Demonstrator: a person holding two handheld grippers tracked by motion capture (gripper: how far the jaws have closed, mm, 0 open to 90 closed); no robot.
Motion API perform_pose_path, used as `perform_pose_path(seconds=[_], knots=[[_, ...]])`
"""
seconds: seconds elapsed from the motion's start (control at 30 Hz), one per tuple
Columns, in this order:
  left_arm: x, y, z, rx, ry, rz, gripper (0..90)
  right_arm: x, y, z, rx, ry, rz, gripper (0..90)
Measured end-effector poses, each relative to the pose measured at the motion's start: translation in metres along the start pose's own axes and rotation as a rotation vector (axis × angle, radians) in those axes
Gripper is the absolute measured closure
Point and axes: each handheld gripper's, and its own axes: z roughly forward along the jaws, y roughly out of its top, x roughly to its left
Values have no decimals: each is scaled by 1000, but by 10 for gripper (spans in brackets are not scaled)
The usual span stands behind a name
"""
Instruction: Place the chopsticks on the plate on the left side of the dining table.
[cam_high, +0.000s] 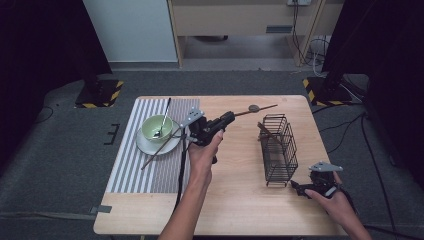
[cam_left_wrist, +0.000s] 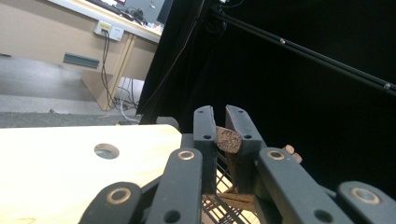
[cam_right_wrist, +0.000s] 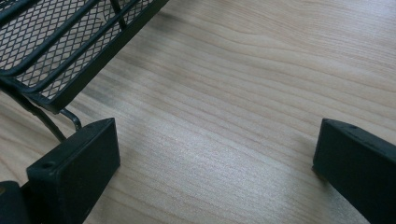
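Left claw clamped shut on a brown wooden spoon, held level above the middle of the surface with the spoon's stem reaching right toward the black wire basket. In the left gripper view, spoon end pinched between the two black pads, basket wires just below, so probably lined up for dropping the utensil into the basket. One brown stick-like utensil leaning inside the basket at its far end, fitting a sorting job partly done. Right claw spread wide and empty, resting low at the basket's near right corner, its left pad just beside the basket's foot, likely parked there to steady the basket against tipping. On the left, striped mat carrying a white saucer, a green bowl with a metal spoon, and a chopstick propped across the saucer, waiting its turn.
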Motion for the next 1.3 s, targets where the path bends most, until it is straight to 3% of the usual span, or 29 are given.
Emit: perform_pose_path(seconds=[0.57,1.1,1.3], knots=[[14,5,-22,-38,89,29,828,0,0,0,0,0,1,6],[27,1,-55,-21,168,49,829,0,0,0,0,0,1,6],[31,-7,-67,-18,188,37,829,0,0,0,0,-1,1,5]])
